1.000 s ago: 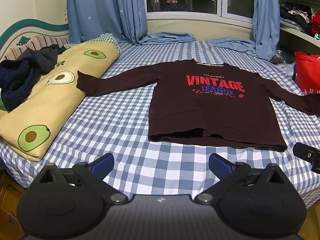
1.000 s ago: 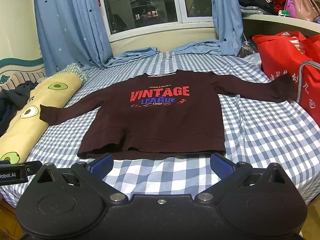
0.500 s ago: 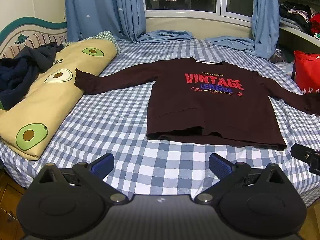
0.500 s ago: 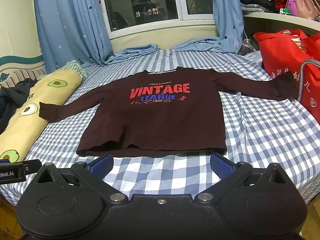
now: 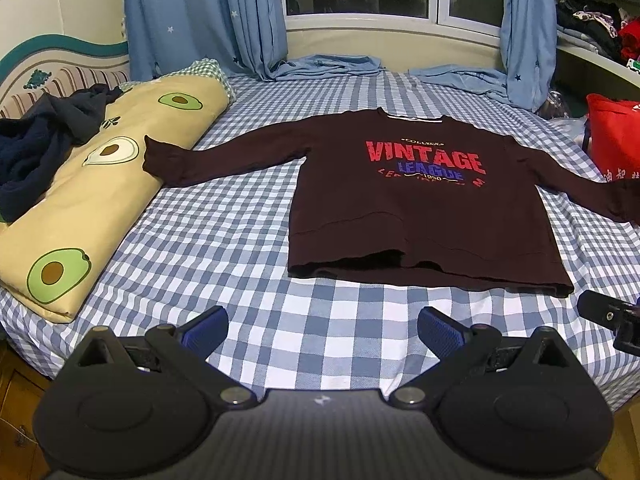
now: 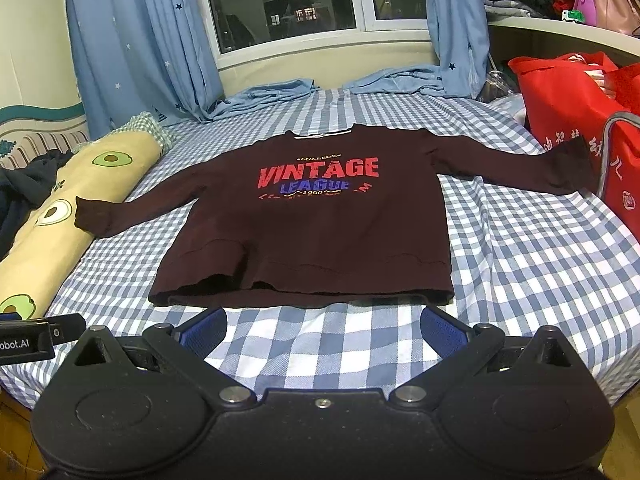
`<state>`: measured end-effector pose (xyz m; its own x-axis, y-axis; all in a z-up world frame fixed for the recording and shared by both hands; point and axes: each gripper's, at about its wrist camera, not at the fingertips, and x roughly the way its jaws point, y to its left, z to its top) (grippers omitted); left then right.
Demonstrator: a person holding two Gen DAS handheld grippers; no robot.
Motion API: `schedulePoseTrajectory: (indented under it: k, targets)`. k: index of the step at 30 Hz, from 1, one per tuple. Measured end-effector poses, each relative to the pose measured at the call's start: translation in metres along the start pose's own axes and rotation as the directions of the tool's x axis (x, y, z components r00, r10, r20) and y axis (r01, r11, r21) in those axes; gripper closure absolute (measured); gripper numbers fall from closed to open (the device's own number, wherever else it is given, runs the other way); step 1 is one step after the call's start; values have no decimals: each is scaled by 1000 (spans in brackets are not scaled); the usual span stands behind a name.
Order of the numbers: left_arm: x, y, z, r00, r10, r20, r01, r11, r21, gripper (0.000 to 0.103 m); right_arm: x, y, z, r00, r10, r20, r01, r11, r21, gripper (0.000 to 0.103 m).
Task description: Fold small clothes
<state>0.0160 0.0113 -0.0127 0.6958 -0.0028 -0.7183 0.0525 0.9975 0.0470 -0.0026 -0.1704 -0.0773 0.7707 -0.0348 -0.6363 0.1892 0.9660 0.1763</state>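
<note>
A dark maroon sweatshirt (image 5: 416,216) with red "VINTAGE LEAGUE" print lies flat, front up, on the blue checked bed (image 5: 224,240), both sleeves spread out sideways. It also shows in the right wrist view (image 6: 312,232). My left gripper (image 5: 322,326) is open and empty, hovering near the bed's front edge, left of the hem. My right gripper (image 6: 323,326) is open and empty, just in front of the hem's middle. The left sleeve cuff (image 5: 160,160) touches the pillow.
A yellow avocado-print pillow (image 5: 80,208) with dark clothes (image 5: 36,148) on it lies along the left. A red bag (image 6: 576,120) stands at the right, by the right cuff. Blue curtains (image 5: 208,16) and a window are behind. Each gripper's edge shows in the other's view (image 5: 612,316).
Both grippers have tilted or moved slightly, so the sweatshirt sits a little lower and nearer in view. The sweatshirt has not moved. Both jaws stay open.
</note>
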Motion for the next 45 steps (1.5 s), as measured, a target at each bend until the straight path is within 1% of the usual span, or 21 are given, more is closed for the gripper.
schedulePoseTrajectory:
  k: [18, 26, 29, 32, 34, 39, 43, 45]
  targets:
    - [24, -4, 7, 999, -7, -54, 8, 1000, 20, 1, 21, -7, 1, 998, -26, -61, 27, 1000, 15, 0]
    - [42, -6, 15, 996, -20, -86, 24, 999, 42, 1, 36, -5, 7, 993, -58, -101, 57, 998, -10, 0]
    - [52, -4, 18, 994, -19, -111, 25, 998, 50, 1, 45, -3, 13, 986, -94, -139, 91, 996, -23, 0]
    - [60, 3, 26, 991, -51, -127, 58, 997, 50, 1, 52, -8, 16, 981, -96, -167, 97, 995, -4, 0]
    - [65, 8, 32, 990, -54, -128, 61, 997, 54, 1, 55, -14, 19, 978, -115, -176, 120, 993, 18, 0]
    - [81, 10, 57, 992, -34, -119, 45, 995, 94, 1, 61, -31, 29, 970, -161, -181, 173, 984, 52, 0]
    - [97, 2, 82, 993, -27, -116, 39, 994, 106, 1, 73, -50, 42, 961, -201, -189, 218, 973, 76, 0]
    - [108, -7, 96, 992, -12, -122, 27, 993, 117, 1, 81, -61, 49, 956, -219, -194, 238, 968, 81, 0]
